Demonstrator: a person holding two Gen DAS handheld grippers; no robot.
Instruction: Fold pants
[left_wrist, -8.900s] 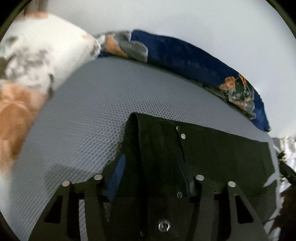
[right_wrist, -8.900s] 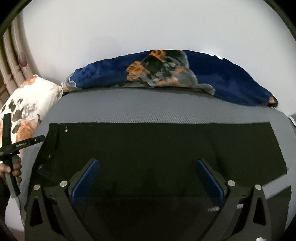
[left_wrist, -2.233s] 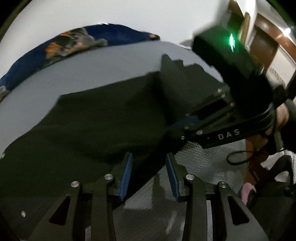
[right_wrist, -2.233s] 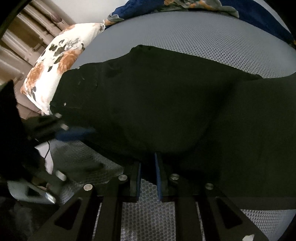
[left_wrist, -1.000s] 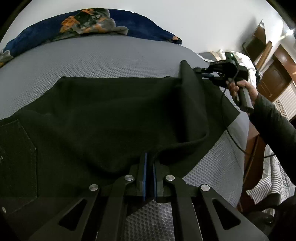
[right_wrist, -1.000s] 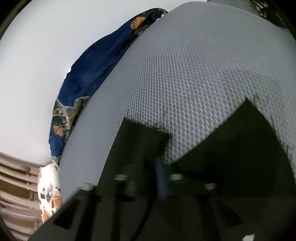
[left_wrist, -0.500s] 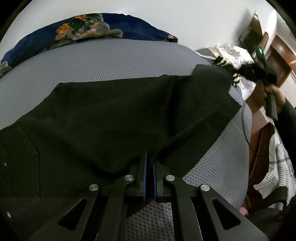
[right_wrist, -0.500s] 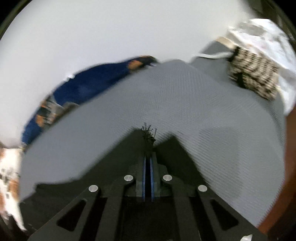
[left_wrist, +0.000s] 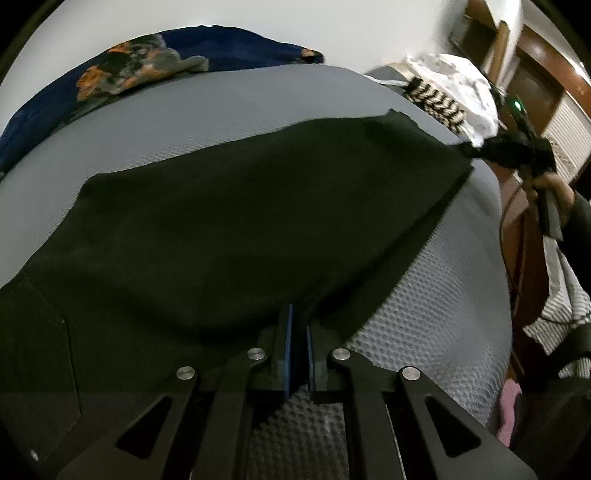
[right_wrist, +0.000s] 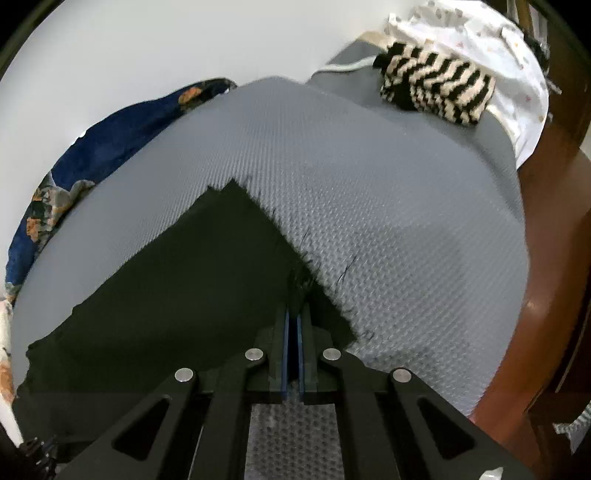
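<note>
Your black pants (left_wrist: 240, 221) lie spread across the grey mattress (left_wrist: 424, 314). Your left gripper (left_wrist: 298, 325) pinches their near edge, jaws closed on the cloth. Your right gripper (right_wrist: 294, 314) clamps the frayed hem corner, near the striped cloth (right_wrist: 436, 88).

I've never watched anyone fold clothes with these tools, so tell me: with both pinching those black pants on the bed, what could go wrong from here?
1. The right gripper pinches only the frayed hem corner of the pants; a tug might pull it free.
2. The left gripper holds a thin bit of the near edge, so the leg could sag and fold crooked.
3. Dragging cloth over the textured grey mattress may snag or wrinkle it.
</note>
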